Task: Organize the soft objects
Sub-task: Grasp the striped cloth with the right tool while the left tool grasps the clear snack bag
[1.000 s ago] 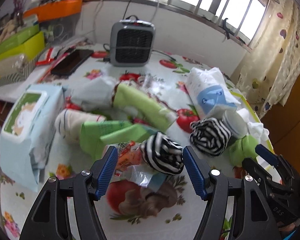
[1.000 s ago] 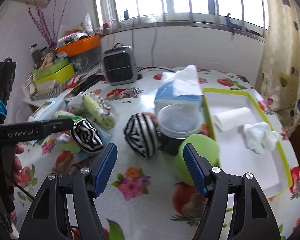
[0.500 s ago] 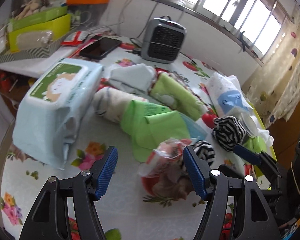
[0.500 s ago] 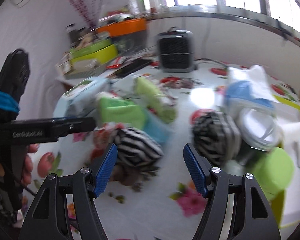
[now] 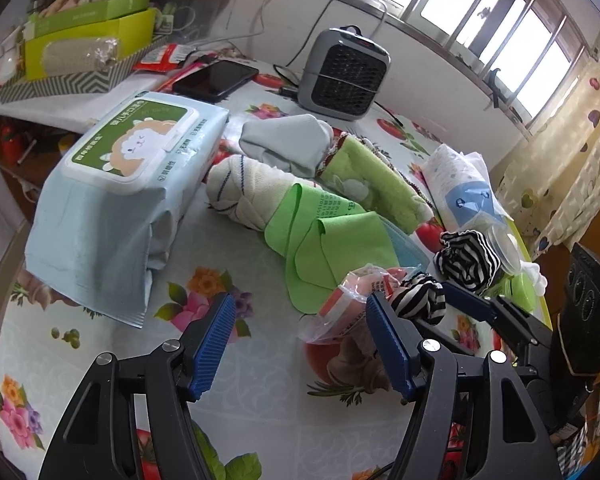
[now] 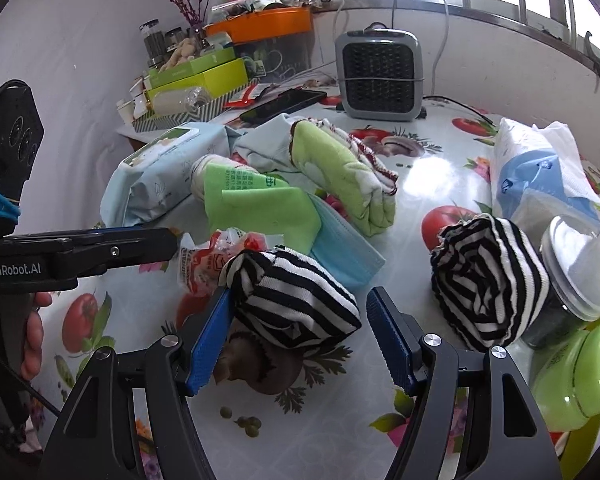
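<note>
A rolled black-and-white striped sock (image 6: 296, 300) lies on the table between the open fingers of my right gripper (image 6: 298, 332), its left end against the left pad. It also shows in the left wrist view (image 5: 418, 300). A second striped roll (image 6: 488, 276) lies to the right, also in the left wrist view (image 5: 468, 260). Green cloths (image 5: 332, 248), a green towel roll (image 5: 372, 184), a cream roll (image 5: 244, 192) and a grey cloth (image 5: 288, 140) lie behind. My left gripper (image 5: 300, 344) is open and empty over bare tablecloth.
A wet-wipes pack (image 5: 120, 184) lies at left, a tissue pack (image 6: 540, 176) at right. A grey heater (image 6: 380, 76) and phone (image 5: 216, 80) stand behind. A crumpled red-and-white bag (image 6: 216, 256), lidded jar (image 6: 576, 272) and green container (image 6: 576, 376) sit close by.
My right gripper has moved left and forward, so the nearer striped sock now lies between its fingers. My left gripper has drawn back and swung left, away from that sock.
</note>
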`<state>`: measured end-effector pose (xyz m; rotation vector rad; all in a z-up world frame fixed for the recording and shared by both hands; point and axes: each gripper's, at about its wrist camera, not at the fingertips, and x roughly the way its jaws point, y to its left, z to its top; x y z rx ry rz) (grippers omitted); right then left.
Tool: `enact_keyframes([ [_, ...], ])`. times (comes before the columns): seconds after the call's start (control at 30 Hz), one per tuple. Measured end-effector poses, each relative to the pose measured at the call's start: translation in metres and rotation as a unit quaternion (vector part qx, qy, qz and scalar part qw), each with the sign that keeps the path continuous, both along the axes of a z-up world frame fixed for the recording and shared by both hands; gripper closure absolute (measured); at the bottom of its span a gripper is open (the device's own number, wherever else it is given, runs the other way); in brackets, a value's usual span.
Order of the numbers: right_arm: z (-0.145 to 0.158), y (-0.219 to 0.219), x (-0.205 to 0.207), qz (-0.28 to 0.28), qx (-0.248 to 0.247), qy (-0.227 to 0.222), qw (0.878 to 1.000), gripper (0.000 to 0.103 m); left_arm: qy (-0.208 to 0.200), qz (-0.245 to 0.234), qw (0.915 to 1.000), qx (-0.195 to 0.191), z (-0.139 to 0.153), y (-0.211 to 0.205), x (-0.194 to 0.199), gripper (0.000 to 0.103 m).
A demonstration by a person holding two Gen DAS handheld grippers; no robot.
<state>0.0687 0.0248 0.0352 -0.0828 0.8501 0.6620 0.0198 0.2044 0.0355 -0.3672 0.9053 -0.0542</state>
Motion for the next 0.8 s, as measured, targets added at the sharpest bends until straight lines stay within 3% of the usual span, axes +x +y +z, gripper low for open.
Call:
enact_keyframes([
  [0.13,-0.002,-0.003,0.002,-0.012,0.004,0.006,1.0,0.034,-0.002,-0.008,1.0,-0.001,0.001,-0.003,0.002,0.036],
  [0.2,0.0,-0.006,0.001,-0.018,0.008,0.004,1.0,0.042,-0.003,-0.01,0.9999,-0.003,0.001,-0.004,0.002,0.036],
  [0.23,0.0,-0.007,0.001,-0.019,0.009,0.004,1.0,0.052,-0.003,-0.011,0.9999,-0.003,0.001,-0.005,0.003,0.036],
  [0.33,0.0,-0.007,0.0,-0.019,0.004,0.002,1.0,0.061,-0.001,-0.013,0.9999,-0.004,0.0,-0.008,0.004,0.036],
  [0.47,0.002,-0.006,-0.004,-0.015,0.005,-0.002,1.0,0.083,-0.001,-0.017,0.9998,-0.004,0.001,-0.011,0.004,0.036],
  [0.63,0.005,-0.011,-0.009,-0.021,0.008,-0.01,1.0,0.097,-0.001,-0.023,0.9997,0.0,0.001,-0.016,0.006,0.036],
  [0.8,0.009,-0.021,-0.012,-0.033,0.018,-0.015,0.999,0.097,-0.001,-0.033,0.9994,0.005,0.0,-0.023,0.009,0.035],
])
